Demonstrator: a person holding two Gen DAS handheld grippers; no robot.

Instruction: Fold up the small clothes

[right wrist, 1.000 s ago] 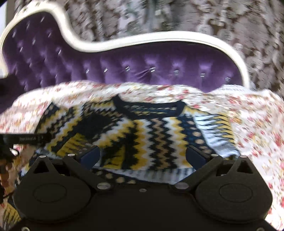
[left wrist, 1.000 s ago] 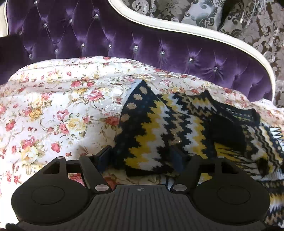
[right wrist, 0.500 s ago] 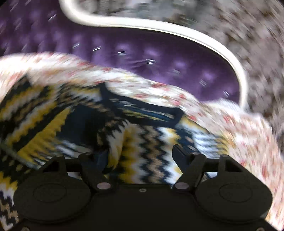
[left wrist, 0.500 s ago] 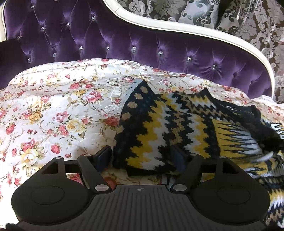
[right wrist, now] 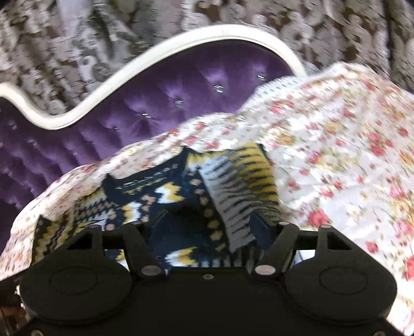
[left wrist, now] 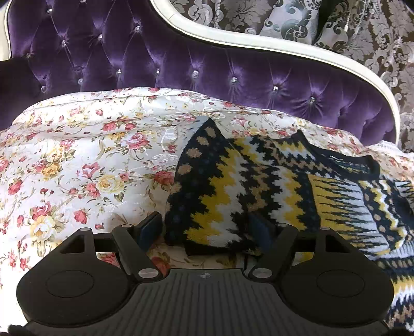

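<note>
My left gripper (left wrist: 207,230) stands fairly wide, and a folded corner of the zigzag-knit sweater (left wrist: 258,188) sits between its fingers. The right-hand pad is pushed in against the knit, but the left-hand pad stands just clear of the fabric edge, so I read this one as released, not clamped.

My right gripper (right wrist: 207,227) has its jaws closing at this moment, with the sweater (right wrist: 181,201) between them. The picture is smeared, so I cannot tell whether the pads press on the cloth yet; the striped sleeve (right wrist: 240,186) runs up from the right-hand finger.

From the left wrist view the sweater lies directly ahead and off to the right, its long axis running from the near-left corner toward the far right, the dark neckline (left wrist: 362,165) on the far side facing the headboard. It rests on the floral bedspread (left wrist: 77,168), which covers everything to the left. Behind stands the tufted purple headboard (left wrist: 155,59) with its cream frame (left wrist: 233,38), and patterned grey curtains (left wrist: 284,18) beyond.
</note>
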